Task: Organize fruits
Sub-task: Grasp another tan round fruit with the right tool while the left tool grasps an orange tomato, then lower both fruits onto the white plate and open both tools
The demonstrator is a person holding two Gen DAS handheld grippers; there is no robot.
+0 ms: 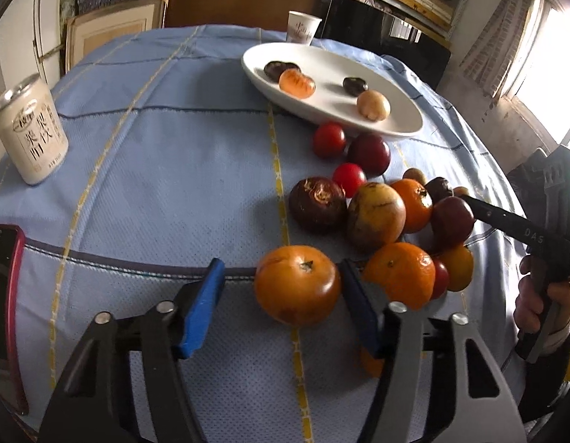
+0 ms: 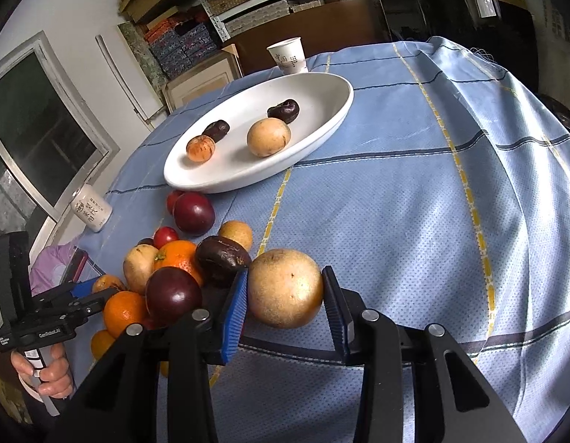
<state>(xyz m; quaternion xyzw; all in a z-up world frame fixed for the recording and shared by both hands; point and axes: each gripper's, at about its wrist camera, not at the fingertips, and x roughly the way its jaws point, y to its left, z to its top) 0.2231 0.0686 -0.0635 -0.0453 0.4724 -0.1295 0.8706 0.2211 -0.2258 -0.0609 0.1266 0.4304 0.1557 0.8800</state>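
A white oval plate (image 1: 399, 125) (image 2: 333, 118) holds a peeled orange, a tan round fruit and two dark fruits. A pile of fruits (image 1: 381, 206) (image 2: 174, 265) lies on the blue cloth in front of it. My left gripper (image 1: 281, 284) is open around an orange fruit (image 1: 298, 284); the right pad touches it, the left pad stands apart. My right gripper (image 2: 285, 291) is shut on a tan round fruit (image 2: 285, 288) at the pile's right edge. In the left wrist view only one black finger of the right gripper shows, at the pile's right edge.
A white drink can (image 1: 32, 129) (image 2: 91, 212) stands at the table's left. A paper cup (image 1: 303, 27) (image 2: 288, 55) stands behind the plate. A phone with a red case (image 1: 8, 295) lies at the left edge. Shelves and boxes lie beyond the table.
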